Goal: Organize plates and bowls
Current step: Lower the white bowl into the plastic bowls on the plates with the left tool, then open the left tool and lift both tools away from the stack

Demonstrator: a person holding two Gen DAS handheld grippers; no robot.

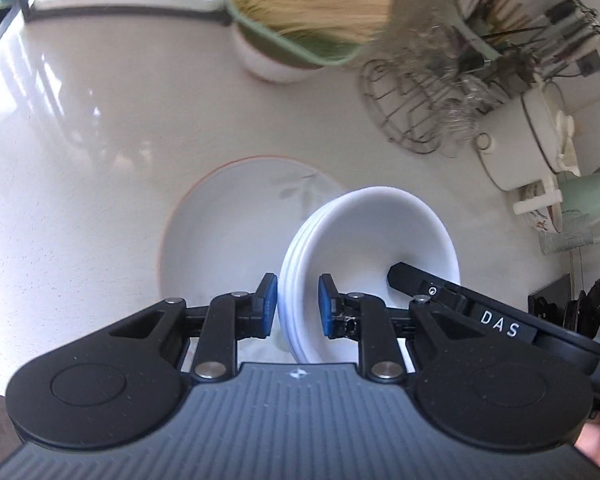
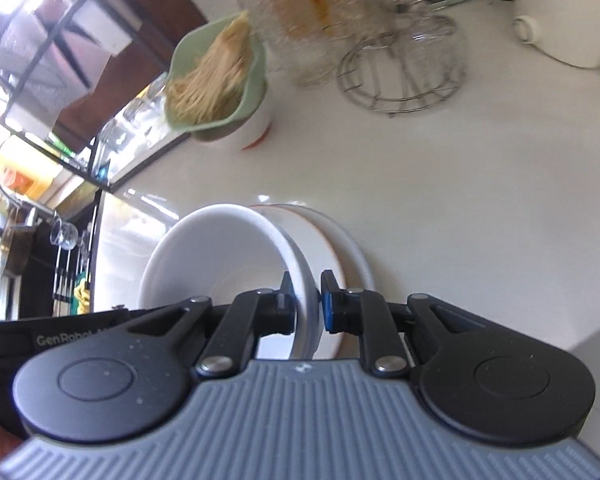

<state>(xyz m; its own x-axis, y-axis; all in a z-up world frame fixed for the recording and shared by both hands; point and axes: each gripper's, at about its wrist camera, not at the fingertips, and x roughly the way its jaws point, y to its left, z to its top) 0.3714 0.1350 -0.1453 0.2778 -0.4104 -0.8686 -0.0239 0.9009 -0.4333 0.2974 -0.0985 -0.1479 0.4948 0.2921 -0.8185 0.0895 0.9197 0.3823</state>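
Observation:
A stack of white bowls [image 1: 364, 236] is held between both grippers above a white plate with an orange rim and leaf print [image 1: 224, 220] on the pale counter. My left gripper [image 1: 298, 304] is shut on the stack's near rim. My right gripper [image 2: 306, 300] is shut on the opposite rim of the same stack [image 2: 212, 256]; its finger [image 1: 416, 280] reaches into the top bowl in the left wrist view. The plate [image 2: 336, 236] shows just behind the bowls in the right wrist view.
A green basket of pale noodles [image 1: 304, 12] sits on a white bowl at the back. A wire rack with glasses [image 1: 416, 108], a white pot [image 1: 540, 132] and a green mug [image 1: 588, 200] stand at the right. A red-lidded jar [image 2: 300, 8] is behind the rack.

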